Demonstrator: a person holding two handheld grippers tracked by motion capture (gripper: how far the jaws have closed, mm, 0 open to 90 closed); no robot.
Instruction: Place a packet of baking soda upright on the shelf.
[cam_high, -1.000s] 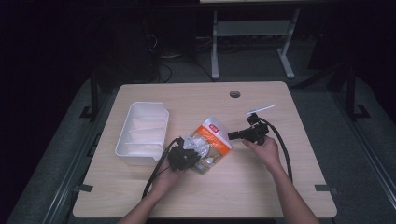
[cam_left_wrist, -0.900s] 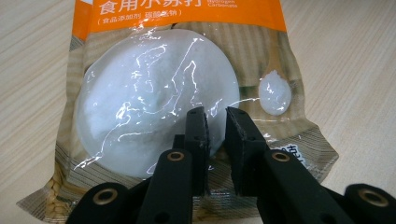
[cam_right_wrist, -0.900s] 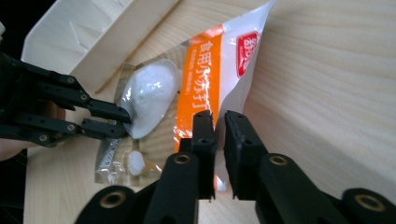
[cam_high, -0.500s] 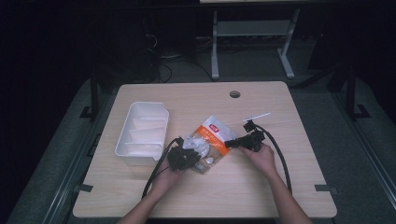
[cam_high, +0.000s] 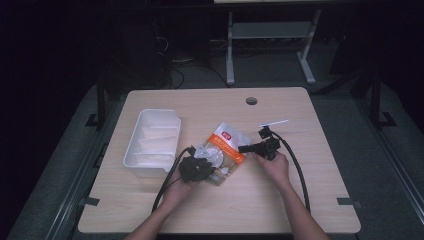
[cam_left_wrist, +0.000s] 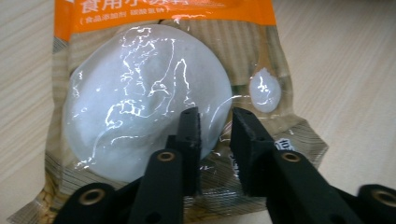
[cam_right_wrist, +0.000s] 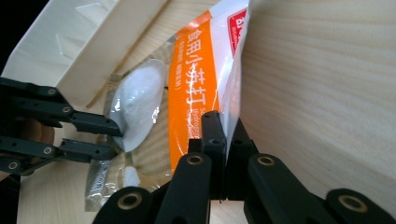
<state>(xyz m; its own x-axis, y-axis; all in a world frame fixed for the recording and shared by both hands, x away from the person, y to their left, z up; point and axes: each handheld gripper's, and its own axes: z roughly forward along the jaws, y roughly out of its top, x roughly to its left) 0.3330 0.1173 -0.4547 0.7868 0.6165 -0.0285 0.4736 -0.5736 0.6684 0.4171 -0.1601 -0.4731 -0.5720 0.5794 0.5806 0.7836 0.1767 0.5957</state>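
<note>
Pinched flat together, the right gripper's two black jaws clamp the side edge of the one orange-and-clear plastic pouch of white powder, likely to lift or steady it. The left gripper's jaws stand slightly spread, with a narrow gap between them, at the pouch's bottom end over the bulge of white powder, seemingly poised to nip it; contact is hard to judge. The pouch lies on the pale wooden table, just right of the single white plastic compartment tray, apart from it. One thin white stick lies beyond the right gripper. Two grippers work one pouch, so each end probably gets its own hold.
</note>
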